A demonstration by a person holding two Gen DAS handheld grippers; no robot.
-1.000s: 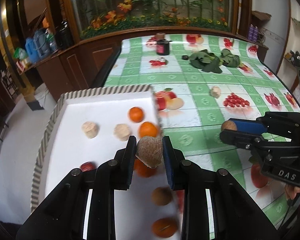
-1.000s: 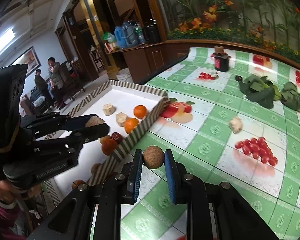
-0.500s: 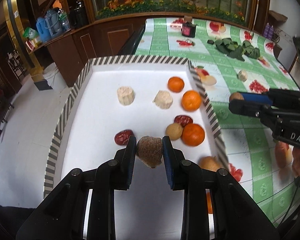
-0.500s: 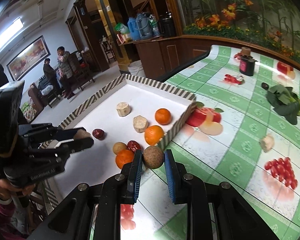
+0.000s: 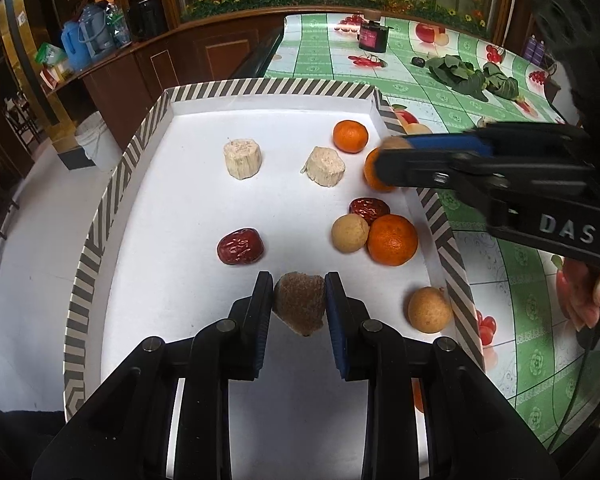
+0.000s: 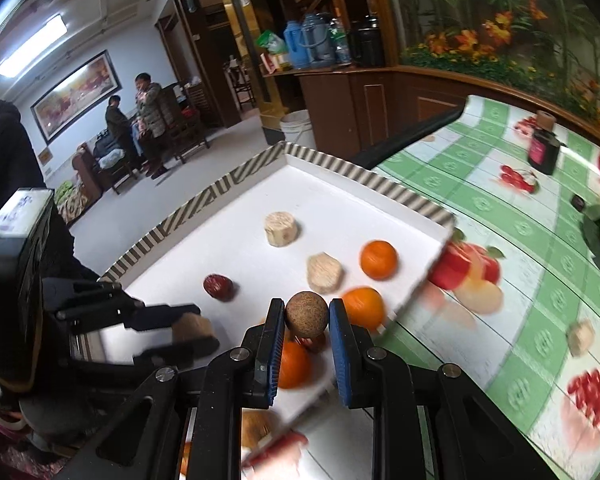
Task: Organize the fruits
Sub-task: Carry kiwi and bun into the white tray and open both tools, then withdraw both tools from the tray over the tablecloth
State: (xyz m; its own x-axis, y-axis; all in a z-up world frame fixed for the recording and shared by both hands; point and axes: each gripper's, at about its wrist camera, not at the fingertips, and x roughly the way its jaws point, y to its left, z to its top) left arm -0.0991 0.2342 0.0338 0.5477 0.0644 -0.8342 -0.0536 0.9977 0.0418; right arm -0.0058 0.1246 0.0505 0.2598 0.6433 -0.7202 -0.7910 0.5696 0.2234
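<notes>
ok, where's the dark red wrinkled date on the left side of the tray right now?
Left wrist view: dark red wrinkled date lies on the white striped-rim tray, left of the left gripper.

Open white floor of the tray (image 5: pixel 148 264): yours on the near-left. Obstacles ahead: red date (image 5: pixel 240 246), two pale chunks (image 5: pixel 243 159), oranges (image 5: pixel 392 239) and a tan ball (image 5: pixel 350 233) crowding the right wall, striped rim all round.

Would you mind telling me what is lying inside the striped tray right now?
Inside the striped tray: three oranges, two red dates, two pale cut chunks, two tan round fruits. The hand-held grippers cover the near part; one orange shows only partly.
</notes>
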